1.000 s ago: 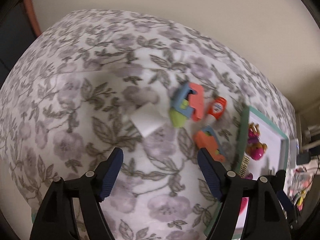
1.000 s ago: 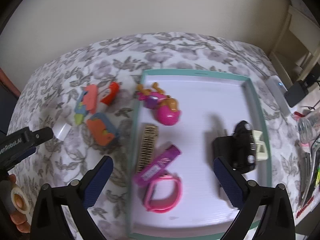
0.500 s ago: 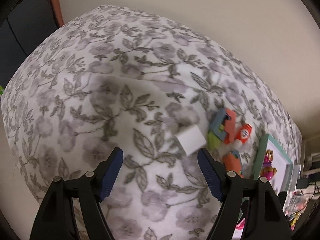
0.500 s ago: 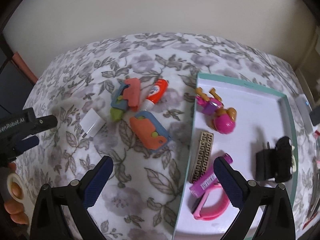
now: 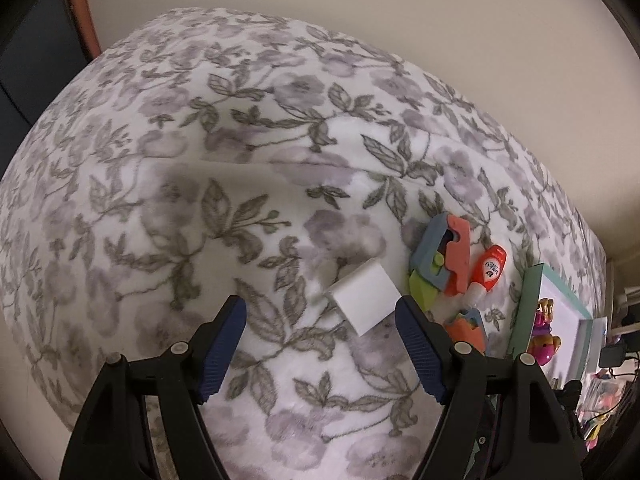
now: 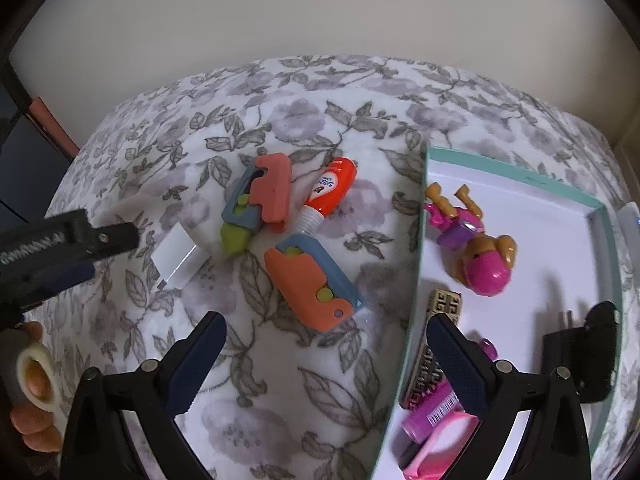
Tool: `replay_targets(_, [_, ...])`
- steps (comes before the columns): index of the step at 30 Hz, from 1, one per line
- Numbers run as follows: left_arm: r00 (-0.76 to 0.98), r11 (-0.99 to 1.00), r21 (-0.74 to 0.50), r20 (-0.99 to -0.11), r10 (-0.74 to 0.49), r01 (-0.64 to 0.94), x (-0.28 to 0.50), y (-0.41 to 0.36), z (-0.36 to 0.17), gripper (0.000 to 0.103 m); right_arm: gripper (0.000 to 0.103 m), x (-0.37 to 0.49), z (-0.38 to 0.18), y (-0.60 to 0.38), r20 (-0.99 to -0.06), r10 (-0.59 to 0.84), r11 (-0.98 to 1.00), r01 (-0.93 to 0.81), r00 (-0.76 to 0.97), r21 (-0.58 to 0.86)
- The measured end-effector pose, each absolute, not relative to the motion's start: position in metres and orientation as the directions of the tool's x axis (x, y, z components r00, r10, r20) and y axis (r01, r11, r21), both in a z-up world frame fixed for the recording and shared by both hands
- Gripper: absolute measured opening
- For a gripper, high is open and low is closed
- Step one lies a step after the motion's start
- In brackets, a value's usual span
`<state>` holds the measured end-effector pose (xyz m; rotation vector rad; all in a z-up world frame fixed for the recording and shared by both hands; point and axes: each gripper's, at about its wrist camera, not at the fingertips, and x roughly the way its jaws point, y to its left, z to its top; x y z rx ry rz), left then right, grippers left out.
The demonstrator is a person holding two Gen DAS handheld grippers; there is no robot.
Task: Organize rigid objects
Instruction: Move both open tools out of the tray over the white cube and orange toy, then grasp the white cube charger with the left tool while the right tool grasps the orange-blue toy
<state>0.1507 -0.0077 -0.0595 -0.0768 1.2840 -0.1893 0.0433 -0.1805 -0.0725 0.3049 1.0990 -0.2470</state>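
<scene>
My left gripper (image 5: 320,304) is open over the floral cloth. A white plug block (image 5: 366,296) lies between its fingertips, nearer the right one and untouched. My right gripper (image 6: 326,324) is also open and empty, just short of an orange-and-blue toy (image 6: 312,286). Beyond that toy lie a second orange-and-blue toy (image 6: 260,204) with a green tip and an orange glue tube (image 6: 332,188). The white plug block (image 6: 178,260) sits to their left. A teal-rimmed tray (image 6: 418,264) on the right holds a pink figure (image 6: 488,268), a gold comb (image 6: 432,344), a purple tube (image 6: 432,416) and a black plug (image 6: 588,348).
The left tool's black frame (image 6: 60,244) reaches in from the left edge of the right wrist view, with a hand (image 6: 32,380) below it. A beige wall stands behind the cloth-covered surface. Cluttered shelving shows at the far right edge (image 5: 616,344).
Both grippers have slid left, away from the tray. The white block now lies between my left fingers. My right gripper has moved from over the tray to over the toys on the cloth.
</scene>
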Motion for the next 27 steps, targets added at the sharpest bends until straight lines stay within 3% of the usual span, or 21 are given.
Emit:
replay_targets(21, [0.207,0.97,-0.125,-0.964,-0.169,0.209,0.164,-0.046,-0.112,0.078,0.099,0.071,-0.108,-0.189,-0.922,-0.087,0.936,0.348,0.378,0.055])
replay_targets(27, [0.196,0.971,-0.114,-0.968,-0.156,0.209,0.164,-0.048,-0.121,0.078,0.098,0.071,-0.108,-0.196,-0.918,-0.056,0.932,0.35,0.392,0.093])
